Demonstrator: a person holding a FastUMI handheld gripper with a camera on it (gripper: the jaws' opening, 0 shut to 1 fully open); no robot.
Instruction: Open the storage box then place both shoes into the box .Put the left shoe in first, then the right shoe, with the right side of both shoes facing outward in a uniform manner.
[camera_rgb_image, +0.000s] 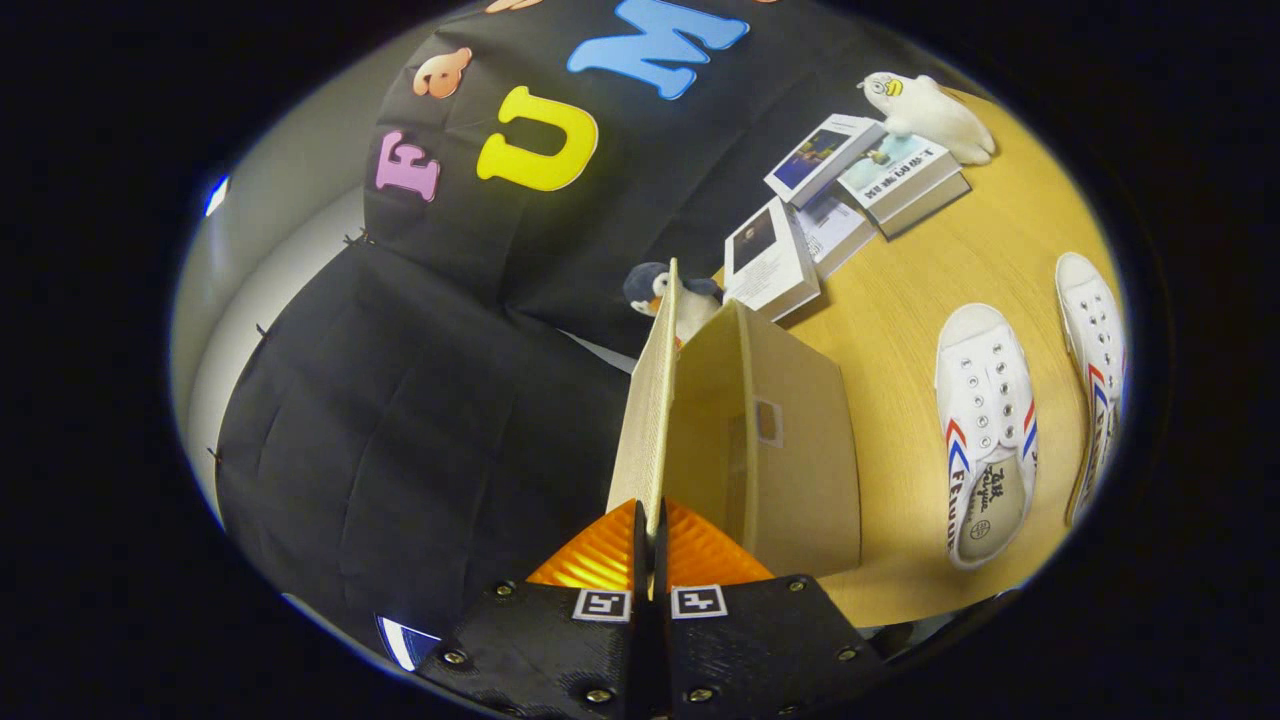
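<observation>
Between our tongs (650, 530) we see the thin edge of the storage box lid (648, 400), pinched by both fingers pressed close together and standing raised on edge. Just beyond the fingers sits the open beige storage box (790, 450) on the wooden worktop (890, 300). Beside the box lie two white lace-up shoes with red and blue stripes, the nearer shoe (985, 430) close to the box and the farther shoe (1095, 370) beyond it. Behind the box we see a penguin plush (650, 288), stacked books (840, 200) and a white plush toy (925, 110).
</observation>
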